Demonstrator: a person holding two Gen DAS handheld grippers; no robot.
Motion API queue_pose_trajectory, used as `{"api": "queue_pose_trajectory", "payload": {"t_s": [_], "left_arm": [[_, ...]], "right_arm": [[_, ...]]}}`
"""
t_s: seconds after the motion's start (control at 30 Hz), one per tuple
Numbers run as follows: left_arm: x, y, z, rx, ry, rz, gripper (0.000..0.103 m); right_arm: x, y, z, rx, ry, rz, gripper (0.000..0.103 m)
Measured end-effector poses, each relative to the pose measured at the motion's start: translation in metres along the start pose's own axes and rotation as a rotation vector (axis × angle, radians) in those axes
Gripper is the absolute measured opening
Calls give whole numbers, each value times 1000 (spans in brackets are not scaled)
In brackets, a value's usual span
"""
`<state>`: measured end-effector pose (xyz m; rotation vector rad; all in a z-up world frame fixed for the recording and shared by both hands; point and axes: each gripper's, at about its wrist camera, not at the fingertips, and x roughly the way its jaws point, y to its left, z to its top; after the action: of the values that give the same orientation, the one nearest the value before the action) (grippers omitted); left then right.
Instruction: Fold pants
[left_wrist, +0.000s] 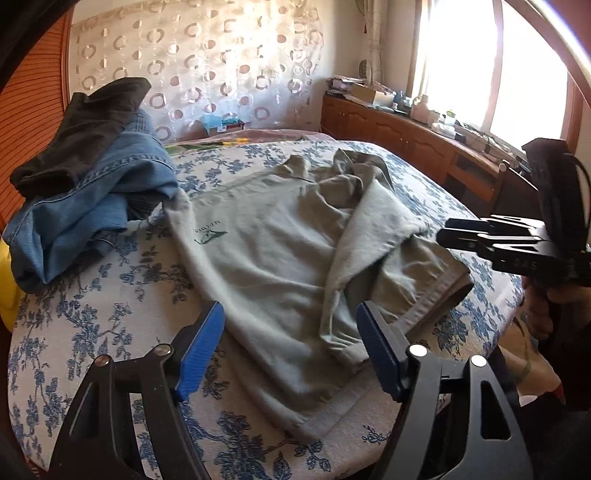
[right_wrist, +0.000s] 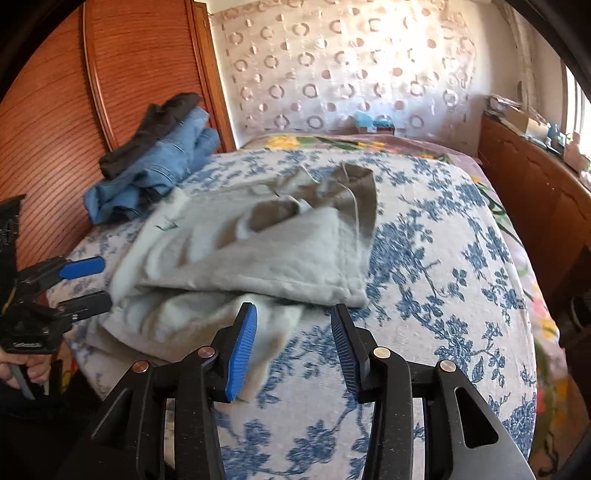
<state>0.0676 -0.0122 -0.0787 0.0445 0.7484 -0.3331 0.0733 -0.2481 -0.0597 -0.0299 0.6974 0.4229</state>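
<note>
Currently the grey-green pants (left_wrist: 280, 258) lie on the floral bedspread (left_wrist: 92, 332), near the bed's front edge, partly folded — one portion is turned back over the rest, but the layers sit uneven and bunched. By this reading, squaring the edges and at least one further fold remain.

The left gripper (left_wrist: 291, 350) stands wide, nothing between its pads. The right gripper (right_wrist: 293, 354) stands partly open just beside the fabric edge, gripping nothing.

Count: one pair of grey-green pants in work; one pile (left_wrist: 92, 184) beside it — blue jeans with a dark garment on top; two grippers.
</note>
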Motion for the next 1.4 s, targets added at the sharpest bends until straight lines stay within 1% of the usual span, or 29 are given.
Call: {"api": "queue_pose_trajectory", "payload": {"t_s": [0.1,0.17,0.37,0.5,0.57,0.6,0.67,0.7,0.77,0.93,1.0,1.03,1.1,1.23,1.3,1.4], "left_arm": [[2,-3,-1,8,7,-3,70],[2,-4,-2,11,10,-2,69],[11,-6,-7,16,39,0,69],[16,-6,-10,13,56,0,69],[18,-6,-12,9,66,1,69],[19,-6,-13,9,68,1,69],[18,-6,-14,7,67,1,69],[18,-5,-14,6,66,1,69],[16,-6,-15,8,62,5,69],[3,-7,-13,15,18,0,68],[0,-9,-13,21,14,-11,59],[-2,-10,-13,24,13,-17,57],[-3,-12,-13,31,10,-28,49],[-3,-18,-14,50,16,-53,42],[3,-20,-15,56,37,-59,38],[12,-17,-17,39,72,-74,37]], "right_arm": [[9,2,1,-23,26,-40,44],[17,-2,8,-30,34,-67,44],[35,-8,20,-59,44,-126,44],[50,-8,26,-81,61,-125,44],[53,-11,26,-85,61,-104,43],[55,-11,25,-83,61,-85,40],[56,-14,23,-73,52,-76,27],[56,-15,22,-67,47,-76,22],[55,-16,20,-60,34,-75,16],[51,-15,16,-74,-3,-85,11],[50,-16,15,-71,-12,-87,10],[50,-17,14,-69,-14,-89,10],[50,-17,13,-72,-14,-91,10],[49,-16,12,-77,-15,-97,8],[49,-16,12,-74,-13,-97,7],[49,-18,13,-67,-16,-97,6]]}}
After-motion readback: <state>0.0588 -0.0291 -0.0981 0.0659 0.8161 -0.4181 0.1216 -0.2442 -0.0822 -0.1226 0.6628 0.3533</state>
